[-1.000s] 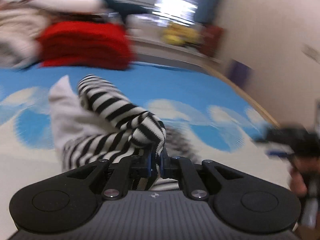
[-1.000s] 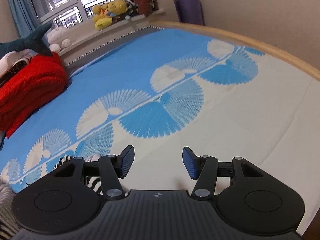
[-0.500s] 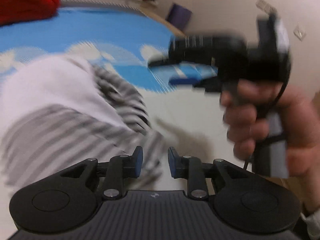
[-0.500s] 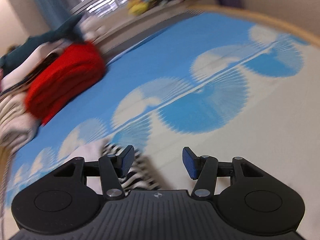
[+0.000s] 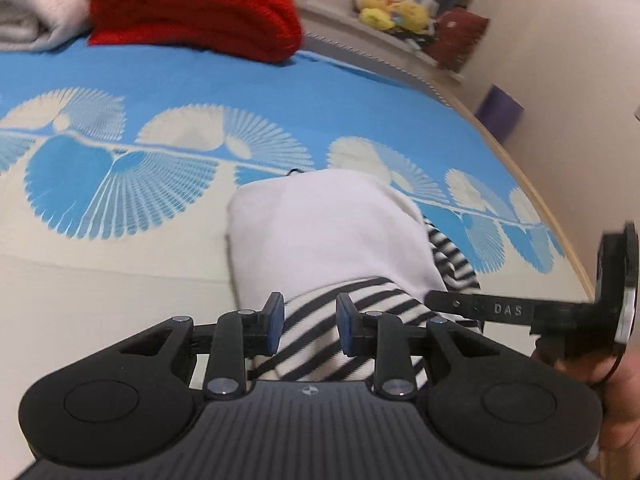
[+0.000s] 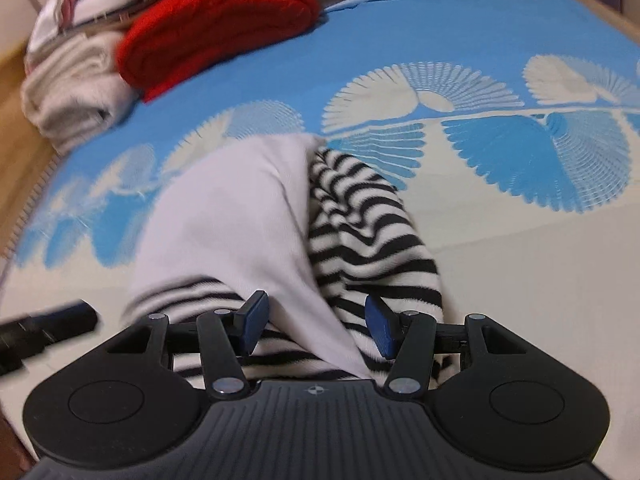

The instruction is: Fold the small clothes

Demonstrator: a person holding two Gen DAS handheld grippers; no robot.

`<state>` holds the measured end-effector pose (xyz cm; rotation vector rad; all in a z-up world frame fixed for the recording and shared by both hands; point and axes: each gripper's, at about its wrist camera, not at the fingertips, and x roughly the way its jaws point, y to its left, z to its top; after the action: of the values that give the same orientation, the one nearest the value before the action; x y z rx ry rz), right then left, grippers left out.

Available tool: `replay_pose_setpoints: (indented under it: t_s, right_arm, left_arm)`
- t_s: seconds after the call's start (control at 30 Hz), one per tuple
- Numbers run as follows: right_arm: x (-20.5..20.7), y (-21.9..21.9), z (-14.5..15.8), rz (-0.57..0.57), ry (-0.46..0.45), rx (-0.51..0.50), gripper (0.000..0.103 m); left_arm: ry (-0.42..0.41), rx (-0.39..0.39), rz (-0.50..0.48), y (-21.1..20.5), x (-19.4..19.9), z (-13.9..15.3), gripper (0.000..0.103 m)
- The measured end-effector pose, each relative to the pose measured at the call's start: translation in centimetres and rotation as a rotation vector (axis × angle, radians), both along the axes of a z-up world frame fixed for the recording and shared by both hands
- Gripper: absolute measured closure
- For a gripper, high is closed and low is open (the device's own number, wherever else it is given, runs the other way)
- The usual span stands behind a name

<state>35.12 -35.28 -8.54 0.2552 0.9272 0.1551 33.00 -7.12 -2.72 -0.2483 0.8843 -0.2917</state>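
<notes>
Compared with one second ago, the left gripper no longer clamps the black-and-white striped small garment with a white panel; its blue-padded fingers are now parted, and the garment lies folded over on the blue-and-cream fan-patterned bed cover with the white panel uppermost. The right gripper, which previously faced bare cover, now faces the garment directly.

Left gripper pose: low and near-level over the cover, pointing at the garment's near striped edge. The right gripper enters this view at the right edge, with the person's hand behind it.

Right gripper pose: low, angled down at the garment, fingers spread wide.

Garment position: its near edge lies between and beneath both finger pairs; contact with the pads cannot be confirmed. A folded red knit blanket and a cream fleece bundle lie well apart at the far edge.
</notes>
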Motion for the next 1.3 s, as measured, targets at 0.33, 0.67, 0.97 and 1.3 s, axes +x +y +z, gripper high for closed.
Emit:
replay_pose_setpoints:
  t_s: [0.33,0.67,0.97,1.3]
  right_arm:
    - [-1.0,0.0,2.2,0.057,-0.084,0.084,0.102]
    - [-6.6,-9.9,7.4,-0.137,-0.209,0.358,0.103]
    - [-3.0,-7.4,-1.2,-0.173,0.105,0.116,0.103]
    - [-1.6,-6.6,-1.4,-0.144,0.125,0.007,0.103]
  left_arm:
    - [0.021,-0.017,0.006,-0.2,0.7,0.6,0.073]
    - [0.004,-0.008,-0.088,-3.3,-1.0,0.8,0.073]
    - [0.08,0.186,-0.209,-6.9,-1.8,-4.0,0.056]
    - [0.119,0.173,-0.409,-7.2,-0.9,-2.9,0.056]
